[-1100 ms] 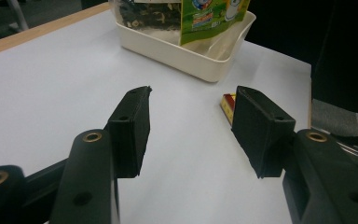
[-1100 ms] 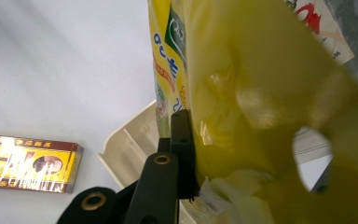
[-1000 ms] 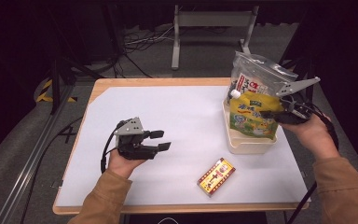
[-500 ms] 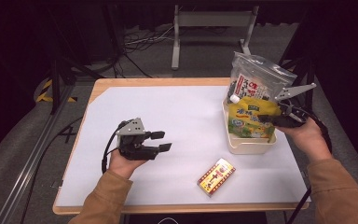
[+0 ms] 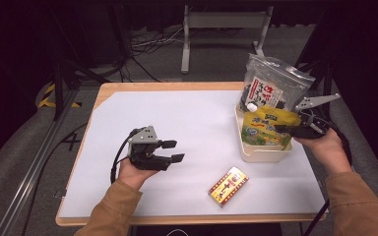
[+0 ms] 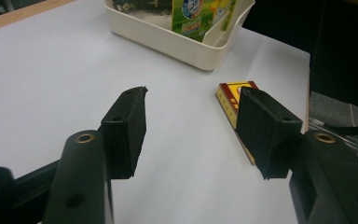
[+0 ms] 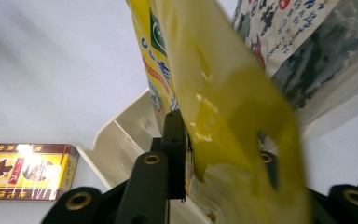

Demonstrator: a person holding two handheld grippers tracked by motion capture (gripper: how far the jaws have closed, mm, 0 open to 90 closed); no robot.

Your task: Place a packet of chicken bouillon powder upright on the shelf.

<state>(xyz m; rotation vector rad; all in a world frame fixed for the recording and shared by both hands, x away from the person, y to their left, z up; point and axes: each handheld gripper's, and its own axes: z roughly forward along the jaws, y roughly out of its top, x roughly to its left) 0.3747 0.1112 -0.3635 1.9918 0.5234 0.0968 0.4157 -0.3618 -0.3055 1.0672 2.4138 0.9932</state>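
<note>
- The right gripper point(image 5: 286, 129) is reaching over the tub point(image 5: 259, 153) from its right side, its fingers point(image 7: 174, 154) flanking the top flap of the yellow pouch point(image 5: 266, 129).
- In the right gripper view the flap is hanging between the two fingers, just beside the left one; the right finger is sitting mostly behind the flap.
- Its jaws have just been opening, with the pouch between them; whether the pads are pressing the flap I cannot tell.
- The pouch is standing upright in the tub, leaning a little, its lower part below and ahead of the fingertips.
- A clear bag point(image 5: 271, 87) with dark contents is standing in the tub just beyond the pouch, on the far side from the fingers.
- The left gripper point(image 5: 172, 151) is hovering over the white table point(image 5: 142, 108), well apart from the tub, its jaws standing apart with nothing between them; they have just been opening a little.
- A yellow-and-red box point(image 6: 232, 99) is lying flat on the table just beyond the left gripper's right finger point(image 6: 265, 130), and the tub is farther ahead of both fingertips.
</note>
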